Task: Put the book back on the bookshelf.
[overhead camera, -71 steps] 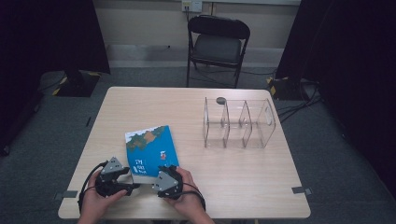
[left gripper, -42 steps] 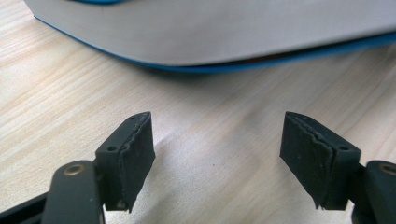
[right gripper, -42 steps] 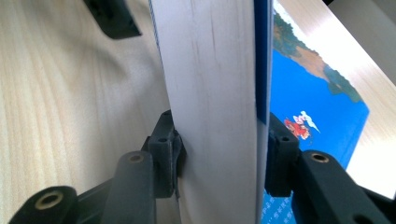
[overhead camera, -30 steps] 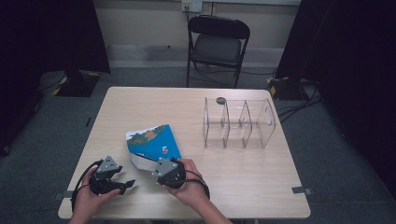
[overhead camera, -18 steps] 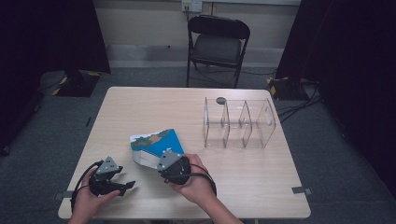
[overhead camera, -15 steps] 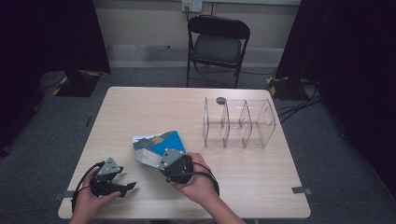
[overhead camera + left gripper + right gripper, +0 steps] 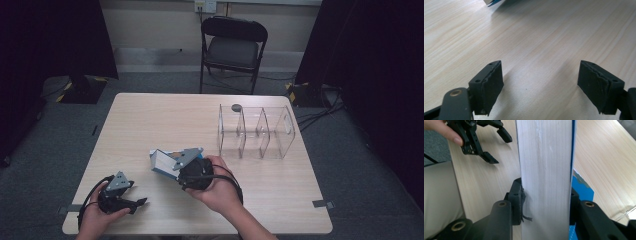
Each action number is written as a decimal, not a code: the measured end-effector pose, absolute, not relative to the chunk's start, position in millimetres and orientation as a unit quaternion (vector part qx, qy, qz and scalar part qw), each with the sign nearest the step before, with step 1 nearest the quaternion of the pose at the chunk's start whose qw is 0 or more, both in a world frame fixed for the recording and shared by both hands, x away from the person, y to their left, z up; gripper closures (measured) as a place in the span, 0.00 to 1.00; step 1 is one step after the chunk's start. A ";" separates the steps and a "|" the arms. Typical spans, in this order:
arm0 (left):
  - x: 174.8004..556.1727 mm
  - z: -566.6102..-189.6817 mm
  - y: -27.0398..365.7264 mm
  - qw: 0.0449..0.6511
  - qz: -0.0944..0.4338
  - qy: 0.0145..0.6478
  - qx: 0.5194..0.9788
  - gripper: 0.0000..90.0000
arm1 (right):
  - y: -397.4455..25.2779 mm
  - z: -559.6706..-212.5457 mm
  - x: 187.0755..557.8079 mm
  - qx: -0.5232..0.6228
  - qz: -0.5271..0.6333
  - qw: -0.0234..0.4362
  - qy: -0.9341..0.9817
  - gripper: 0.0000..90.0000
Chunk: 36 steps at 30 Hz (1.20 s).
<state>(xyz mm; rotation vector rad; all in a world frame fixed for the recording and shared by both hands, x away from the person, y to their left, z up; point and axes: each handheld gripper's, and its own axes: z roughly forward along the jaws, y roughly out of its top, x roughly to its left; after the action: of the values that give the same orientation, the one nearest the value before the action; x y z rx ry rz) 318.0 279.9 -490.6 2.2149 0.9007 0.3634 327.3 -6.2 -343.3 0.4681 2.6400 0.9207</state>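
Wooden and pale, the surface [image 7: 150,125] is carrying everything I am working with. Toward its far right side a clear plastic organizer [image 7: 256,131] with three compartments is standing upright, and a small dark round thing [image 7: 236,107] is lying just behind its left end; I cannot tell what it is. Beyond the surface a black folding chair [image 7: 232,45] is standing against the wall.

Near the middle of the front half, I am holding a blue-covered book [image 7: 163,161] lifted off the surface on its edge, tilted, well apart from the organizer. My right tongs [image 7: 546,200] are clamping it across its thickness: in the right gripper view one jaw is pressing the white page block on one side, the other is pressing the blue cover on the other side.

My left tongs [image 7: 549,85] are standing wide apart with nothing between them, hovering low over bare wood near the front left corner [image 7: 137,202]. A corner of the book [image 7: 492,2] is peeking in at the top of the left gripper view.
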 end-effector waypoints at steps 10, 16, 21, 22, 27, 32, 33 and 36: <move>316.9 -492.7 281.4 0.352 0.138 0.348 0.858 0.23 | -5.3 -329.7 332.3 0.165 0.311 0.138 0.926 0.69; 317.6 -495.3 282.4 0.353 0.135 0.347 0.858 0.21 | -1.9 -327.0 333.8 0.167 0.305 0.134 0.928 0.69; 318.0 -497.1 284.0 0.357 0.135 0.346 0.857 0.18 | -2.8 -321.3 335.4 0.175 0.298 0.123 0.930 0.69; 318.2 -497.7 284.2 0.360 0.135 0.345 0.856 0.17 | -3.7 -318.7 336.0 0.177 0.297 0.118 0.931 0.69; 317.5 -498.8 285.7 0.365 0.135 0.340 0.856 0.16 | -7.7 -304.6 344.5 0.198 0.291 0.089 0.932 0.68; 317.2 -499.7 286.0 0.368 0.136 0.339 0.855 0.16 | -5.7 -298.4 352.8 0.198 0.282 0.079 0.935 0.68; 317.4 -500.4 287.1 0.371 0.136 0.333 0.856 0.15 | -4.0 -296.8 354.7 0.199 0.278 0.075 0.937 0.68; 317.1 -501.2 287.3 0.375 0.137 0.332 0.854 0.15 | -3.2 -295.5 357.4 0.202 0.278 0.072 0.936 0.68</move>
<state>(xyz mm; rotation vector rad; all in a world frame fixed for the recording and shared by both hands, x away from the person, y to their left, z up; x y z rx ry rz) 317.1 287.3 -501.2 2.1866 0.8505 0.3517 357.4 -3.2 -295.5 0.6084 2.8132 0.8346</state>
